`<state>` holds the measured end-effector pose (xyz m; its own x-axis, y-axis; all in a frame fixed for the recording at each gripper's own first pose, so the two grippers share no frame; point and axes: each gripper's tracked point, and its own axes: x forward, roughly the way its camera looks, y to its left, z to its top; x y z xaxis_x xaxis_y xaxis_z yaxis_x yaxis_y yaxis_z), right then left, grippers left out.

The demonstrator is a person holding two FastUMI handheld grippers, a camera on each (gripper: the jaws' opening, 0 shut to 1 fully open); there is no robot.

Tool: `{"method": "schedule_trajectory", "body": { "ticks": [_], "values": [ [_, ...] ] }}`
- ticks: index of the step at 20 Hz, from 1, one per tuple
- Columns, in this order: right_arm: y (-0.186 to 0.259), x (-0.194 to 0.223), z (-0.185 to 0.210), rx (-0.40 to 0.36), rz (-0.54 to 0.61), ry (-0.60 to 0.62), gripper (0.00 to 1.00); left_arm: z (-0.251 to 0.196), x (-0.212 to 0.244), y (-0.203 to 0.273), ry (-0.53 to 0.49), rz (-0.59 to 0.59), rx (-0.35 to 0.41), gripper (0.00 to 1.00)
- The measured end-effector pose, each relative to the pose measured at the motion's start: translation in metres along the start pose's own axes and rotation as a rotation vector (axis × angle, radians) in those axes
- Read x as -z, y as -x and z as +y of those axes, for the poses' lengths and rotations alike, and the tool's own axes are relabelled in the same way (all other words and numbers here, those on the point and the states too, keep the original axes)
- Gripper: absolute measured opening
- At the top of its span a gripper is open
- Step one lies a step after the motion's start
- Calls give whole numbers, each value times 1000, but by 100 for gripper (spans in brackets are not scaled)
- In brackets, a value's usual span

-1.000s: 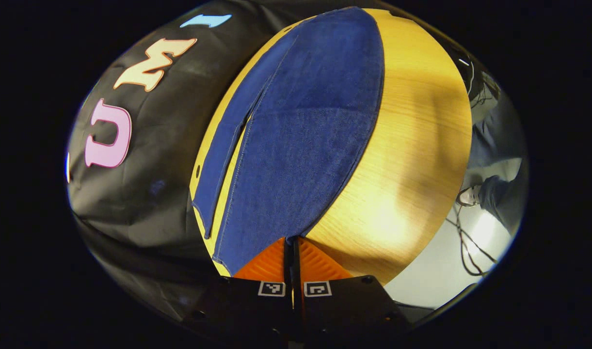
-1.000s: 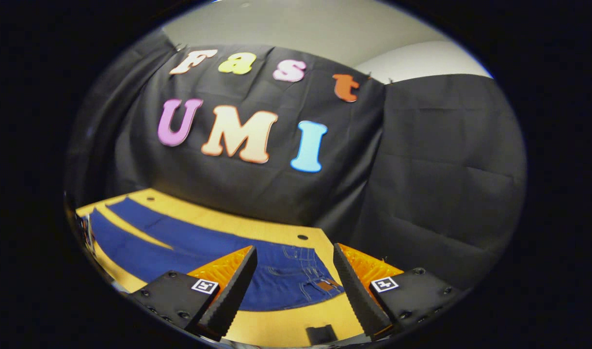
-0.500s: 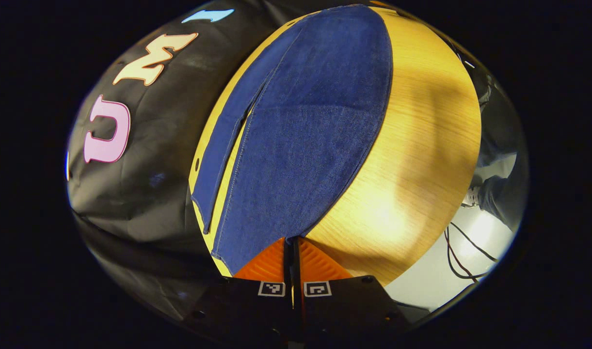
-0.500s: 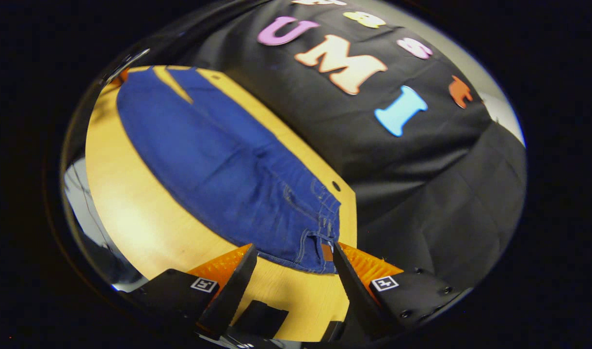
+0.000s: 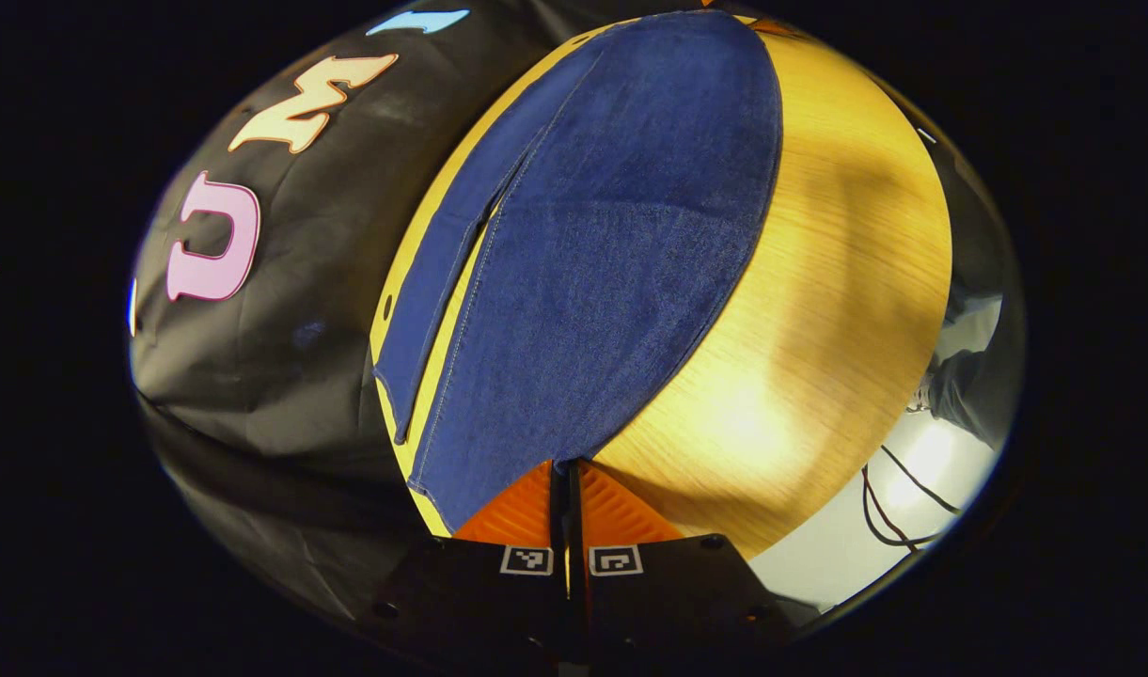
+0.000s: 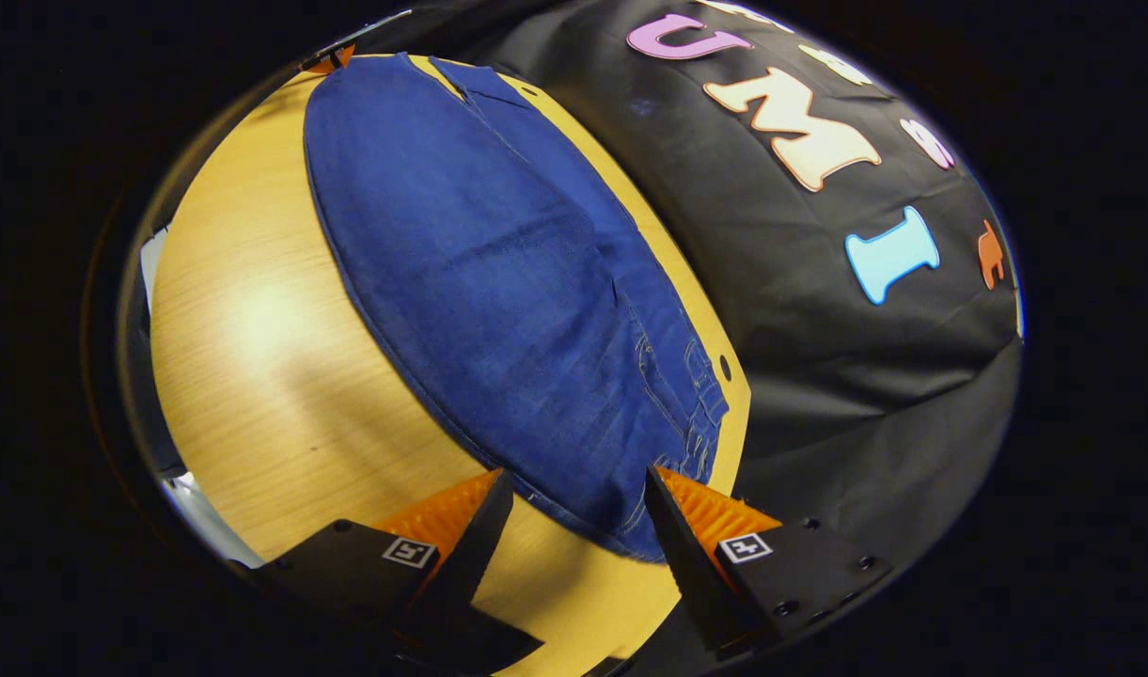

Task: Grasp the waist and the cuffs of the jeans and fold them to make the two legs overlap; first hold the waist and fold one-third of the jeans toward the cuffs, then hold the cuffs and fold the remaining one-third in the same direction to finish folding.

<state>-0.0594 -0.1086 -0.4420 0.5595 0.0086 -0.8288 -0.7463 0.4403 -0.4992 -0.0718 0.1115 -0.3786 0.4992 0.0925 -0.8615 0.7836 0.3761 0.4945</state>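
In the left gripper view, the left hand-held gripper point(image 5: 568, 467) has its two fingers brought together at the bottom of the picture, closed on the near corner of the cuff end of the dark blue denim jeans point(image 5: 592, 254), whose hem meets the fingertips right where they touch. From that pinched corner the nearer leg runs away across the round, light wooden bench point(image 5: 818, 310) as one broad flat panel, and the second leg point(image 5: 432, 310) lies just beside it on the side toward the black cloth wall point(image 5: 282, 329), a thin strip of bare wood showing between the two. Past the bench edge, pale floor with dark cables point(image 5: 898, 498) and part of a person's trouser leg point(image 5: 968, 390) are visible. In the right gripper view, the right hand-held gripper point(image 6: 574, 494) holds its fingers well apart, low over the waist end of the jeans point(image 6: 498, 282); the waistband with its stitched pocket seams point(image 6: 686, 414) lies between and just ahead of the two fingertips, and neither finger presses on the fabric as far as can be told. The garment stretches flat from there to the far side of the bench point(image 6: 254, 357), where the legs part near the cuffs. The black cloth wall point(image 6: 818, 310) hangs close behind the bench edge.
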Motion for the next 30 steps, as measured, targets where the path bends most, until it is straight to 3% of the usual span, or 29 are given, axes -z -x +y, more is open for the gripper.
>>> {"method": "schedule_trajectory", "body": {
  "ticks": [1,3,4,6,7,8,11,16,24,30],
  "values": [
    [-6,-2,3,-24,5,-4,93,0,0,0,1,0,0,0],
    [-16,-2,7,-56,16,6,76,0,0,1,2,2,-1,0],
    [-20,-1,13,-72,21,24,60,0,0,1,8,2,-3,0],
    [-21,1,18,-41,35,99,19,1,-1,0,35,2,-5,0],
    [-26,-4,14,8,23,147,7,1,-1,0,57,4,-5,0],
    [-25,-5,9,18,27,147,1,1,-1,-1,94,8,-4,0],
    [-21,0,5,-15,62,-38,2,1,-2,1,186,23,6,0],
    [2,-27,-32,77,18,-131,2,32,-10,11,275,25,-58,0],
    [0,-93,-128,279,-105,-400,2,151,-56,13,405,-3,-234,0],
    [-45,-125,-185,340,-170,-565,1,224,-103,-19,439,-24,-303,0]
  ]
}}
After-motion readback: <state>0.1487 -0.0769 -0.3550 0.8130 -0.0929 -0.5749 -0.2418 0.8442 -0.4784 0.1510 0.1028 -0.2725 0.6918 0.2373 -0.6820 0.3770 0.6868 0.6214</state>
